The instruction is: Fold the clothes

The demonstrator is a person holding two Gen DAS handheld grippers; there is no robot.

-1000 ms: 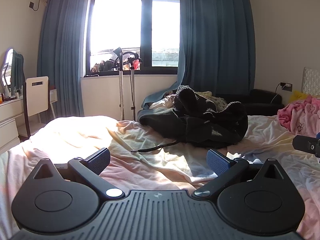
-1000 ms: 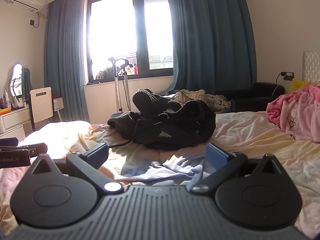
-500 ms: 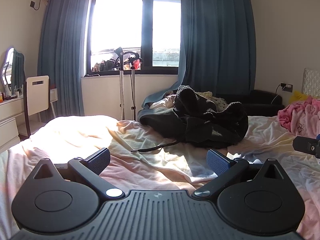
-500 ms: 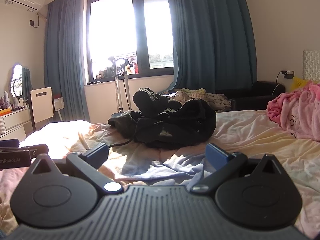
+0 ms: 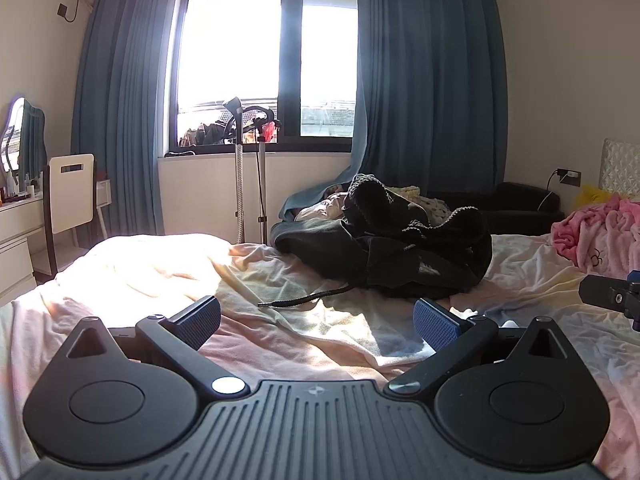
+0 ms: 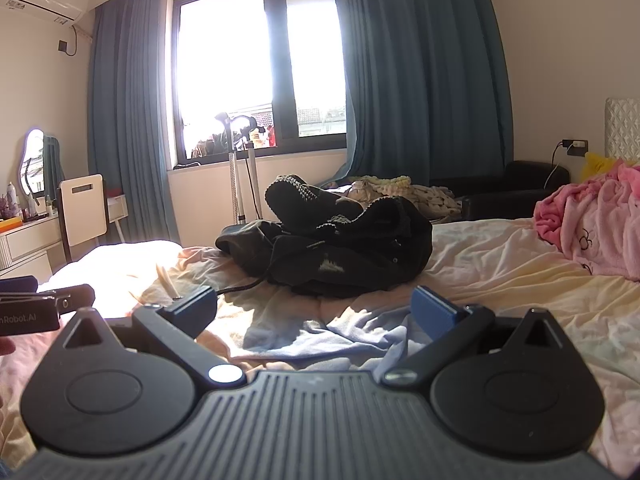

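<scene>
Clothes [image 5: 384,252] in a dark, crumpled heap are lying on the bed [image 5: 160,264], ahead of both tools. Left gripper [image 5: 318,316] is hovering over the sheet with fingers spread wide, gripping nothing. Right gripper [image 6: 314,308] is doing likewise, wide apart and empty. Pink blanket [image 6: 592,224] is sitting far right.

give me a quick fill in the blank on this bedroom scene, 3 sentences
1. Both the left gripper and the right gripper are ____ and hold nothing.
2. The heap of clothes in the middle of the bed is ____ in colour.
3. The curtains beside the window are ____.

Missing words: open; black; blue
</scene>
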